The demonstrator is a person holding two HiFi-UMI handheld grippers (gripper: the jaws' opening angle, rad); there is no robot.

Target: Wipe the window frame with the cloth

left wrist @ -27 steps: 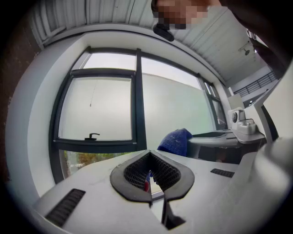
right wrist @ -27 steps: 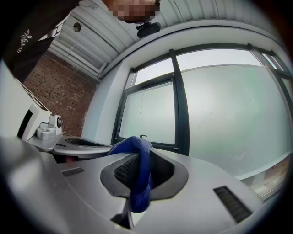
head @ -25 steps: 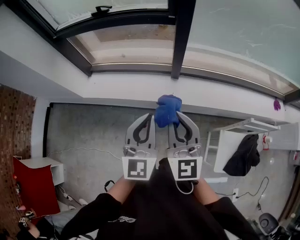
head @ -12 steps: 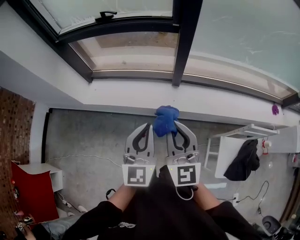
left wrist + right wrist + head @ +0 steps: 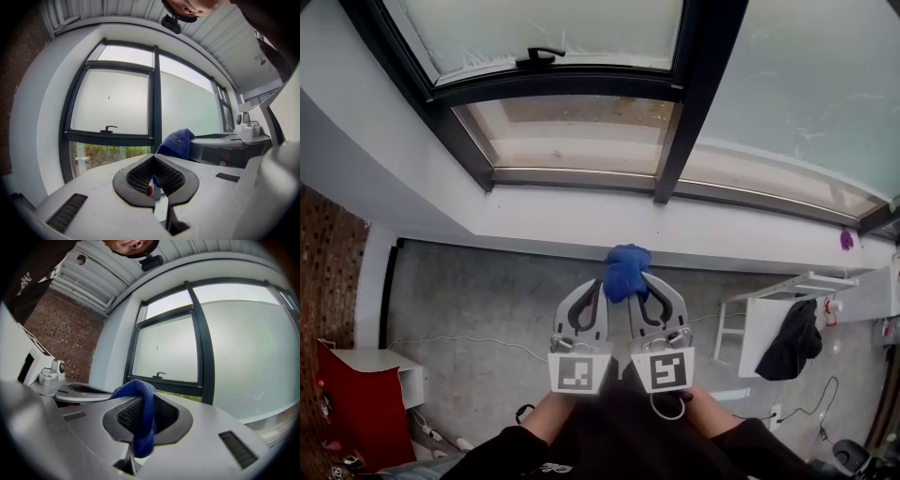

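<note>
Looking at the big stuff first: the window frame (image 5: 692, 94) is dark, smooth-looking metal. One tall upright runs up and away from me, and a crossbar branches off to its left. The glass (image 5: 787, 84) looks frosted up top, while the low pane left of the upright is clear. Below that sits a wide, plain white sill (image 5: 581, 211).

Here's the bit that matters for the next move. The frame lies straight ahead of the claws, past the sill, and the foot of the upright is a touch right of the cloth. Nothing's touching the frame yet; there's a clear gap. My guess is the wipe runs along the upright's long axis or sideways along the bottom rail.

The right gripper (image 5: 645, 281) is the one doing the work. Its jaws are clamped on the cloth (image 5: 625, 272), which is blue, fuzzy like microfibre, and bunched into a soft lump. It pokes out past the tips, and a tail hangs down between the ribbed black pads. The left gripper (image 5: 592, 286) sits just beside it with its jaws pinched together on nothing, so it's along for the ride.

Smallest thing: a little black handle (image 5: 539, 56) on the crossbar, well off to the left.
</note>
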